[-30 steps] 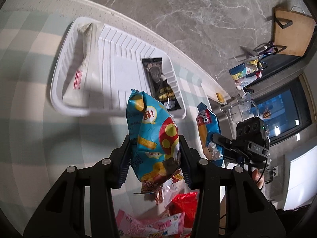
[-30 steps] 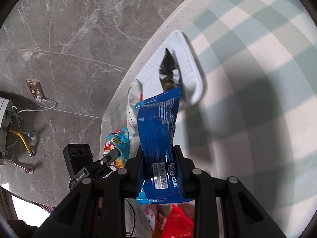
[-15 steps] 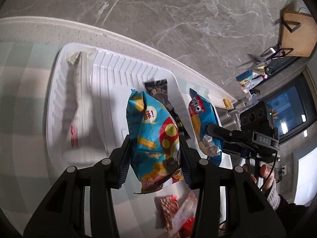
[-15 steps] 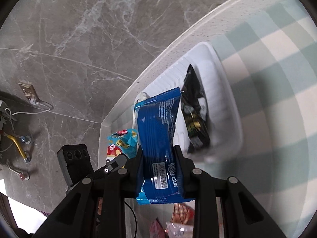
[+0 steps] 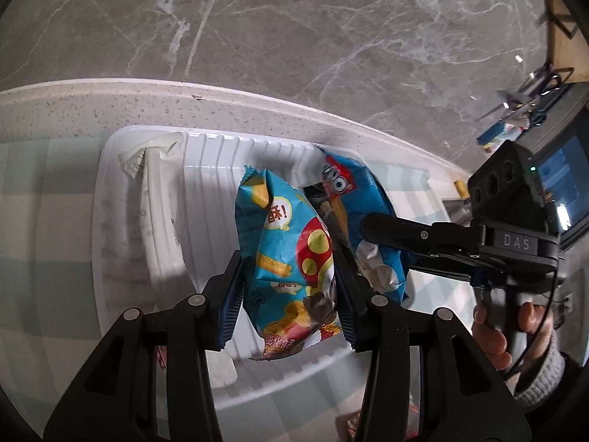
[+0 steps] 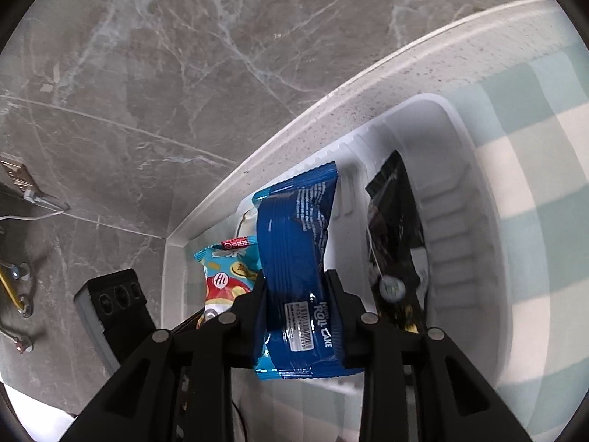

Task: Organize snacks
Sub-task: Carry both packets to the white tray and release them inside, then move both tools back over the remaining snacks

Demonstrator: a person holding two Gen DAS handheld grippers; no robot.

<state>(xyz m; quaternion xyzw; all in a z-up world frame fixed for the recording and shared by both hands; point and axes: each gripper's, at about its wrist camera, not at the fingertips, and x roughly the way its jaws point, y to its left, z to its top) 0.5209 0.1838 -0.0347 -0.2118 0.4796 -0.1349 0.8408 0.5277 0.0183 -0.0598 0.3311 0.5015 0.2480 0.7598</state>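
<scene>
My left gripper (image 5: 287,258) is shut on a light blue snack bag (image 5: 272,206) with yellow sticks and a red mushroom, hanging over the middle of the white ribbed tray (image 5: 106,169). My right gripper (image 6: 295,276) has a dark blue roll cake pack (image 6: 298,213) between its pads. Its jaws are opening, and the pads still touch the pack. That pack (image 5: 364,191) hangs over the tray's right part, just beside the left bag. A black packet (image 6: 397,221) lies in the tray (image 6: 460,118) to the right of it. A white packet (image 5: 154,199) lies along the tray's left side.
The tray sits near the far edge of a table with a green and white check cloth (image 6: 545,191). Beyond the edge is a grey marble floor (image 5: 294,37). A person's hand (image 5: 493,331) in a knitted sleeve holds the right gripper. A red snack (image 5: 353,423) lies near the front.
Both grippers have carried their packs forward, from over the cloth to over the tray. The two packs now hang side by side above it.
</scene>
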